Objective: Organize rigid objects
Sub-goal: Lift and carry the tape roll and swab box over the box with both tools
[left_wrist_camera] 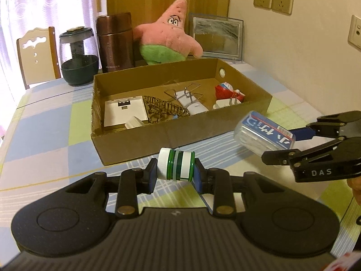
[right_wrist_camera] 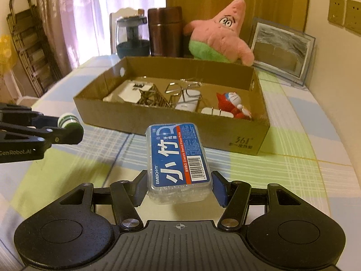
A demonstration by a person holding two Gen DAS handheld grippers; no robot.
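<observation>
A small white bottle (left_wrist_camera: 176, 165) with green bands lies on its side between the blue pads of the left gripper (left_wrist_camera: 174, 176), which pinch it at cap and base and hold it clear of the checked tablecloth (left_wrist_camera: 56, 135), just in front of the near wall of an open cardboard box (left_wrist_camera: 158, 135). To its right, the right gripper (right_wrist_camera: 179, 187) clamps a clear plastic floss-pick box (right_wrist_camera: 179, 158) with a blue label by its long sides, label facing up, also lifted off the cloth and near the front of the cardboard box. Seen from the left wrist, the floss-pick box hangs tilted beside the box's front right corner. Inside the cardboard box lie a flat white square device (left_wrist_camera: 124, 110), a brown metal model (left_wrist_camera: 162, 110), a bent wire piece (left_wrist_camera: 183, 93) over a white plug (left_wrist_camera: 196, 108), another white plug (left_wrist_camera: 223, 105) and a red and blue cartoon figure (left_wrist_camera: 230, 91). Behind the box stand a dark green and clear jar (left_wrist_camera: 77, 56), a brown metal flask (left_wrist_camera: 116, 43), a pink star-shaped plush toy (left_wrist_camera: 169, 33) and a framed picture (left_wrist_camera: 216, 36) leaning at the wall. A wooden chair (left_wrist_camera: 36, 54) stands at the far left edge of the table, with a curtain (left_wrist_camera: 45, 4) behind.
</observation>
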